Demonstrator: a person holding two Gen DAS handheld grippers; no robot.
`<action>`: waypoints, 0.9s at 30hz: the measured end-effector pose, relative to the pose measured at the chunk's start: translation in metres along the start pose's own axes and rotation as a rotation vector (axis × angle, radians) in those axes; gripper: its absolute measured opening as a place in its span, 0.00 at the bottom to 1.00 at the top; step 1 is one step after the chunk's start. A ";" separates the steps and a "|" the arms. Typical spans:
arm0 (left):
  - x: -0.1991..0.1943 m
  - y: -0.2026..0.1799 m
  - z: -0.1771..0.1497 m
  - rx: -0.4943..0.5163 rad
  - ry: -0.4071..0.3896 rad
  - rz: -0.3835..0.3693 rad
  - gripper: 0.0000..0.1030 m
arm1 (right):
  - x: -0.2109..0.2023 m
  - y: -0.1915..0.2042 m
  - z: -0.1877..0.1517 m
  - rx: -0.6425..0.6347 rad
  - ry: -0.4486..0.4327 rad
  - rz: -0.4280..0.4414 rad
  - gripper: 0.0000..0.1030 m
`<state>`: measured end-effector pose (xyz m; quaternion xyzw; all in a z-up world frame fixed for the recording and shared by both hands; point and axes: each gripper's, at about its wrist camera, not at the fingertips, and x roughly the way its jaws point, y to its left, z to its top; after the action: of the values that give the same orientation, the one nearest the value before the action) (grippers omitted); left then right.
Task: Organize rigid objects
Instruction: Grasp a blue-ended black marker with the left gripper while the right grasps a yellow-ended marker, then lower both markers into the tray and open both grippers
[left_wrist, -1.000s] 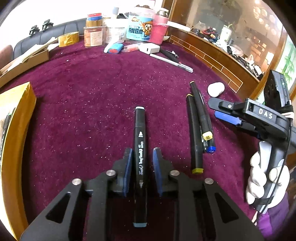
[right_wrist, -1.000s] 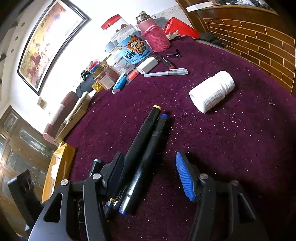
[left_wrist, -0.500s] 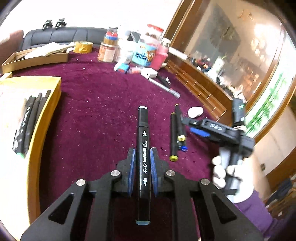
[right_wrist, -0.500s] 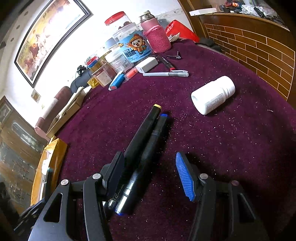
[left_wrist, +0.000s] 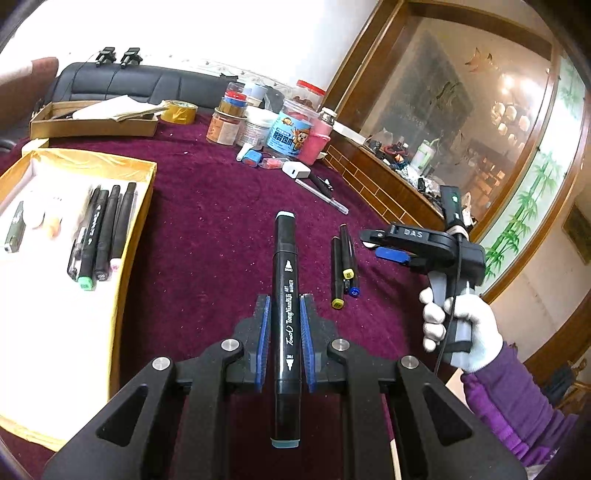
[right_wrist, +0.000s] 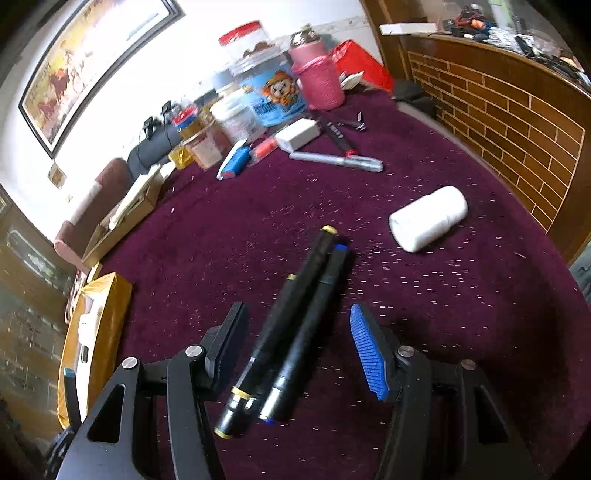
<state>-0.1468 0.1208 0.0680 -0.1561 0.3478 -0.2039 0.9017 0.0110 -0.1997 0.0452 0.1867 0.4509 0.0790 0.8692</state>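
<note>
Plush purple cloth covers the bench, with a gold-edged box holding markers. Left tongs clamp a black blue-capped marker above the cloth. Right tongs are closing around 2 slim black markers on the cloth, pads not touching.

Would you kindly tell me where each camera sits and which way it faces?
Left wrist: on the left hand-held gripper, shut on a black marker, facing the gold tray; a gloved hand with the right hand-held gripper shows.
Right wrist: on the right hand-held gripper, closing around two markers, facing the white bottle.
Shared: those markers, tray.
</note>
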 end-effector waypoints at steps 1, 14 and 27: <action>-0.002 0.002 -0.001 -0.005 -0.002 0.000 0.13 | 0.004 0.005 0.001 -0.011 0.013 -0.016 0.40; -0.011 0.011 -0.009 -0.039 -0.003 -0.003 0.13 | 0.040 0.023 0.002 -0.006 0.069 -0.127 0.20; -0.037 0.038 0.002 -0.101 -0.059 0.027 0.13 | 0.001 0.022 -0.007 0.023 0.013 0.063 0.14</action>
<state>-0.1604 0.1715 0.0739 -0.2026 0.3331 -0.1692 0.9052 0.0064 -0.1778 0.0497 0.2104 0.4512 0.1025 0.8612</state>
